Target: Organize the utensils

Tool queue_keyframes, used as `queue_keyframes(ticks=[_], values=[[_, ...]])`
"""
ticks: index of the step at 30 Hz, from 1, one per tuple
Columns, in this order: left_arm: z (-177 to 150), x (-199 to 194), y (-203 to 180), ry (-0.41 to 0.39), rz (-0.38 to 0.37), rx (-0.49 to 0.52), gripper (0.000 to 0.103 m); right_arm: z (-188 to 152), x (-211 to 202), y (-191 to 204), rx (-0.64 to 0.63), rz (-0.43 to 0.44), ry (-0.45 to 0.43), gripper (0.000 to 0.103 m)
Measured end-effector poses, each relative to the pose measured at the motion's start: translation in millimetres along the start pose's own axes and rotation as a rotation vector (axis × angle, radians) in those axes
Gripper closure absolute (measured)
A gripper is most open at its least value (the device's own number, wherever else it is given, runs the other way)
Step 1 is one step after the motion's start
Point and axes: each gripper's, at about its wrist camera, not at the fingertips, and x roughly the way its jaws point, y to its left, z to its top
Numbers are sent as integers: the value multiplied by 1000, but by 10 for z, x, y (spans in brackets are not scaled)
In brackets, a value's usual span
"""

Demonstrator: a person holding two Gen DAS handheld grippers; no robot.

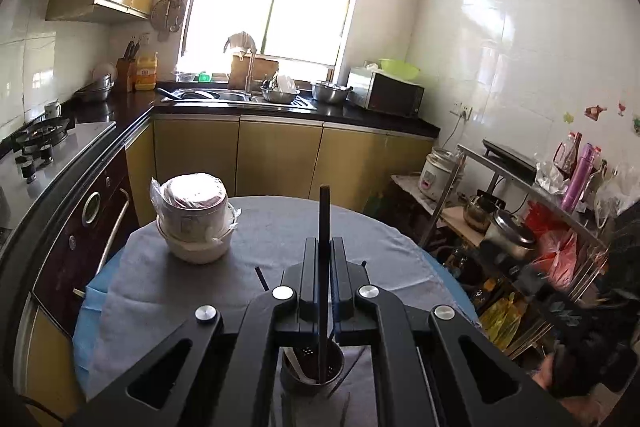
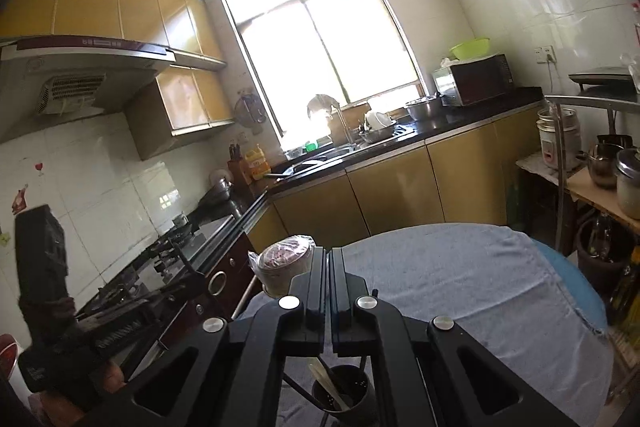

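over the grey-clothed table (image 1: 168, 291) left gripper (image 1: 323, 247) was clamped on a dark chopstick (image 1: 323, 227) standing above the holder cup (image 1: 312, 371), right gripper (image 2: 327, 259) closed empty; best kept upright, lowered straight in.

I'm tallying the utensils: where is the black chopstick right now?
In the left wrist view the black chopstick stands upright, clamped in the left gripper, its lower end in the perforated metal holder on the grey-clothed table.

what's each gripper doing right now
left gripper: shut on a dark chopstick
right gripper: shut, nothing between its fingers
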Motion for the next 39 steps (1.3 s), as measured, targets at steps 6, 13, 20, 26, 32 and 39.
queue_keyframes(ticks=[6, 13, 20, 26, 32, 39], values=[[-195, -42, 93, 26, -16, -17, 98, -421, 592, -874, 227, -138, 329, 84], [-388, -139, 179, 50, -29, -29, 98, -1040, 1463, -1617, 366, -281, 565, 79], [-457, -320, 274, 9, -17, -23, 98, -1238, 2273, -1912, 404, -405, 631, 79], [-503, -332, 330, -4, -10, -47, 98, -1315, 2609, -1988, 382, -508, 673, 78], [-589, -348, 331, -1, 42, -68, 98, -1357, 2804, -1721, 170, -602, 712, 82], [-753, -525, 195, 30, 81, -50, 98, -1425, 2430, -1844, 263, -504, 625, 94]])
